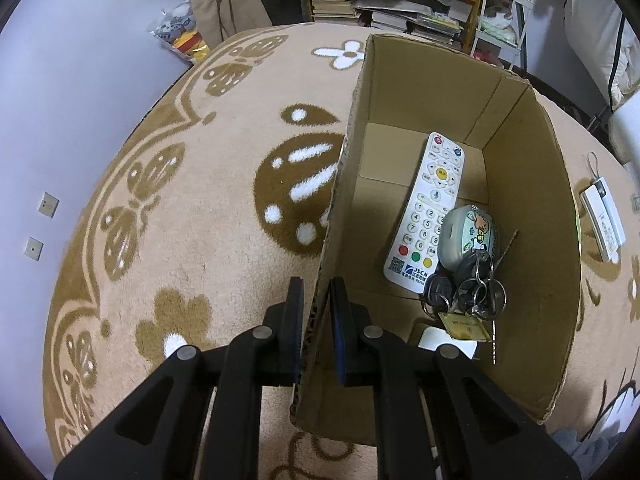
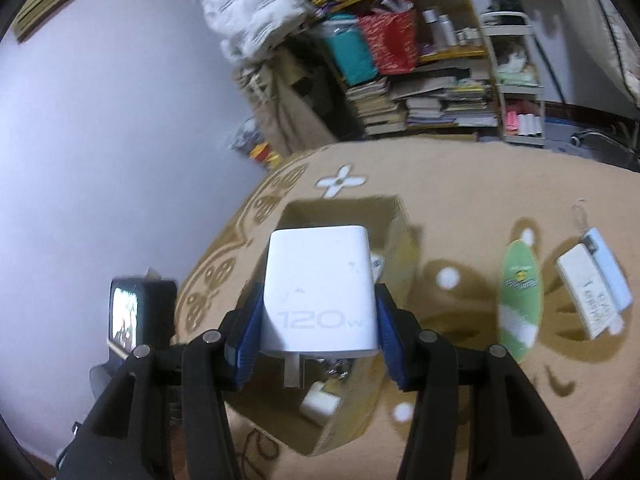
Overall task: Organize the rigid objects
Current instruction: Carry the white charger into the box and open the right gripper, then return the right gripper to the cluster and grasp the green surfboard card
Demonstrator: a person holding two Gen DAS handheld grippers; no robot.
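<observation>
White charger [image 2: 320, 292] marked 120W sits clamped in the right claw [image 2: 318, 320], raised above the open cardboard box [image 2: 392, 232] on the patterned carpet [image 1: 180, 168]; the left claw [image 1: 316, 312] pinches the box's near wall, with a remote [image 1: 428, 208] and keys [image 1: 464, 292] lying inside

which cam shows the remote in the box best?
Left wrist. It looks down into the box, so the whole white remote lies in view, buttons legible, beside the keys. In the right wrist view the charger held in the right tongs blocks the box interior; only a blurred white corner shows.
</observation>
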